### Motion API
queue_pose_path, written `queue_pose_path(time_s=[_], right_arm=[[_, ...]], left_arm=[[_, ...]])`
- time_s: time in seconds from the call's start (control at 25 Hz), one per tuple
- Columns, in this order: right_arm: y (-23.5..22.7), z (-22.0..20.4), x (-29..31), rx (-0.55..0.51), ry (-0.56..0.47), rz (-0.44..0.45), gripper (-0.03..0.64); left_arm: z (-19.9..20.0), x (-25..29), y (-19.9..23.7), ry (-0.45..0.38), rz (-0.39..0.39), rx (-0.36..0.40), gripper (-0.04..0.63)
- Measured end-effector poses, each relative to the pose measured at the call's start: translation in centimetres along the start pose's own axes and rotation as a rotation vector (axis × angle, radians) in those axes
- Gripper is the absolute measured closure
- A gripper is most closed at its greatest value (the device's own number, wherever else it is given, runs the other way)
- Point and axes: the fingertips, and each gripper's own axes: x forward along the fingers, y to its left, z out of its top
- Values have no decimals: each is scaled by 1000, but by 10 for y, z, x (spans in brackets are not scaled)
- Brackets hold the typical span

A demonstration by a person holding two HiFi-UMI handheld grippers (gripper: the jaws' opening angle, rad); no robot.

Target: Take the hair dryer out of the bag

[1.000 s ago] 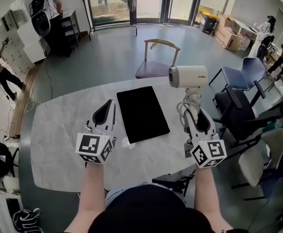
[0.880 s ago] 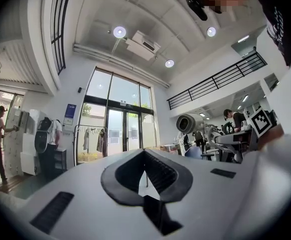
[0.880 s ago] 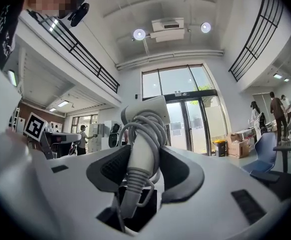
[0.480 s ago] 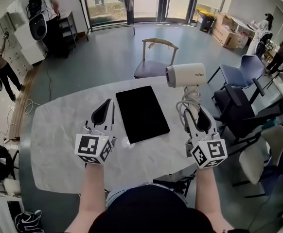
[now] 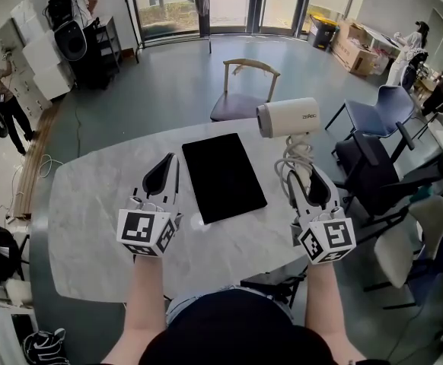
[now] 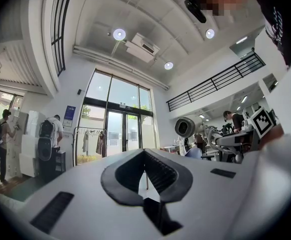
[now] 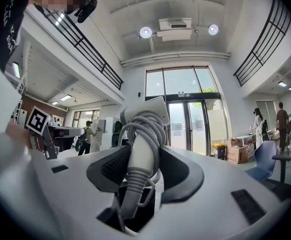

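Note:
A white hair dryer [image 5: 288, 118] is held up over the right side of the table, its barrel lying crosswise and its coiled cord [image 5: 295, 160] wrapped round the handle. My right gripper [image 5: 307, 179] is shut on that handle; in the right gripper view the handle [image 7: 141, 159] sits clamped between the two black pads. A flat black bag [image 5: 223, 177] lies on the white table [image 5: 92, 211] between both grippers. My left gripper [image 5: 163, 175] is shut on nothing, just left of the bag; its pads [image 6: 158, 170] meet in the left gripper view.
A wooden chair [image 5: 246, 90] stands beyond the table. Blue and black chairs [image 5: 377, 139] crowd the right side. Cardboard boxes [image 5: 356, 52] are at the far right, and people stand at the far left and far right.
The hair dryer has shifted slightly to the left as the right gripper rolled a little. Both grippers stay where they were.

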Motion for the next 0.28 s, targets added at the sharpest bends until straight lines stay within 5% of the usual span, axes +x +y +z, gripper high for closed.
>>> queue_pose_path(time_s=[0.28], right_arm=[[-3, 2, -1, 9, -8, -11, 422]], left_arm=[[2, -1, 1, -6, 4, 0, 581]])
